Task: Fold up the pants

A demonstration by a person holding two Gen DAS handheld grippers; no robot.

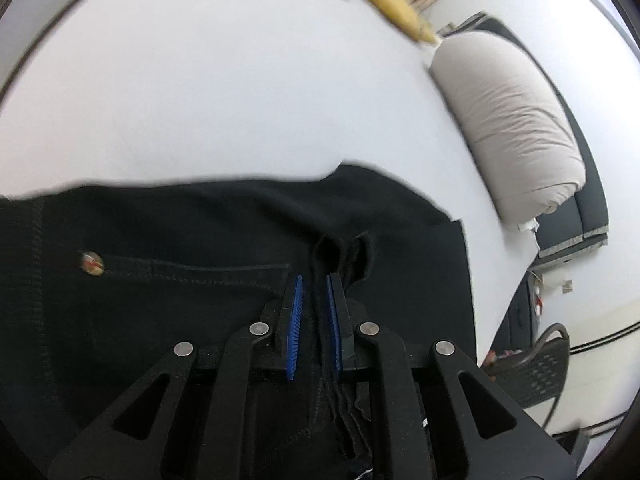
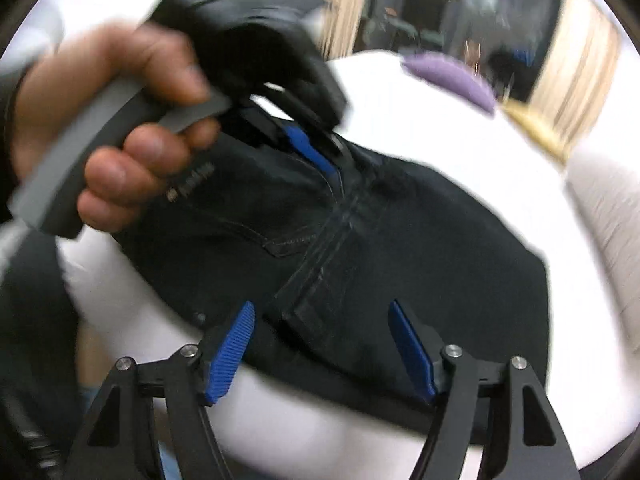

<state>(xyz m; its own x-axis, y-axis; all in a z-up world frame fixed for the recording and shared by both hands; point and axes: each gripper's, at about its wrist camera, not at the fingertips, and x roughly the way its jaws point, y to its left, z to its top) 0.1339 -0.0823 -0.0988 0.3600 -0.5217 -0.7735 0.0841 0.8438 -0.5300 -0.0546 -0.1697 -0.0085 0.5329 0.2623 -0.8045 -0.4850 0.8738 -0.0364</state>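
1. The black pants (image 1: 200,280) lie folded into a compact stack on a white bed (image 1: 240,100), toward its near edge in the right wrist view.
2. The left gripper (image 1: 314,280) is clenched on a bunched fold of the pants' fabric, which runs between its blue pads (image 1: 296,320).
3. The right gripper (image 2: 324,312) hangs released over the near edge of the pants, jaws wide apart and gripping nothing.
4. A bare hand (image 2: 116,120) grasps the left gripper's grey handle.
5. A rolled beige duvet (image 1: 516,128) lies at the bed's right edge; purple (image 2: 452,76) and yellow cushions (image 1: 392,4) sit at the far edge.
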